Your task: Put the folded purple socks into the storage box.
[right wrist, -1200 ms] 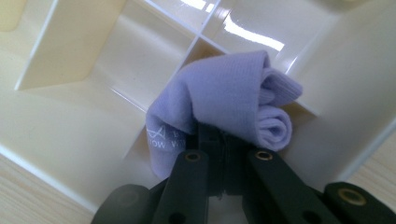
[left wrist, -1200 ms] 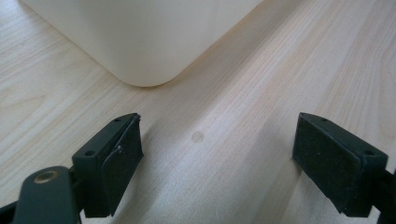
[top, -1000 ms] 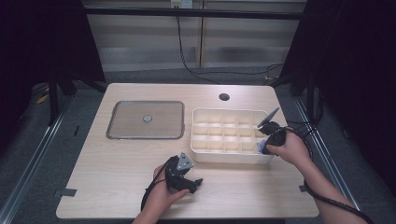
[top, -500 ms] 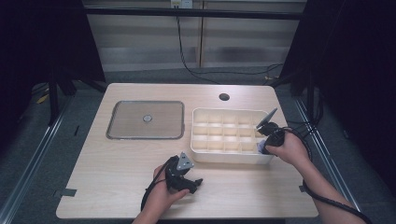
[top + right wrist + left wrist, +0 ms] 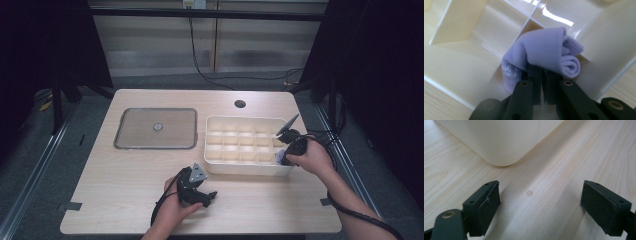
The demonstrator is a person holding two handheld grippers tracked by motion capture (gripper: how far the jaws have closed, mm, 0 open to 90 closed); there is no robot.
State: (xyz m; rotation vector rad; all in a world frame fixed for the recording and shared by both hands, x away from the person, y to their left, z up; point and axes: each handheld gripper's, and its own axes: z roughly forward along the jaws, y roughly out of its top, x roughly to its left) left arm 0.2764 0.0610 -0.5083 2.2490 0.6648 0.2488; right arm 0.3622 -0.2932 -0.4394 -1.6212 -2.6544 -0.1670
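A rolled lavender sock [image 5: 546, 52] lies in the near right corner compartment of the cream divided tray [image 5: 456, 22]. My right gripper [image 5: 541, 70] reaches down into that compartment. Its jaws have just been opening a little and stand almost together, with a fold of the sock still between their tips. In the high view the right gripper [image 5: 286, 152] sits at the tray's [image 5: 245, 119] right end, with a bit of the sock [image 5: 280, 157] beside it. My left gripper [image 5: 540, 202] rests open on the wood with nothing between its jaws, just off the tray's rounded corner [image 5: 499, 142].
A grey square lid with a small knob [image 5: 156, 128] lies left of the tray. A round cable hole [image 5: 240, 104] sits near the table's far edge. The left gripper [image 5: 209, 195] rests near the front edge. The tray's other compartments look empty.
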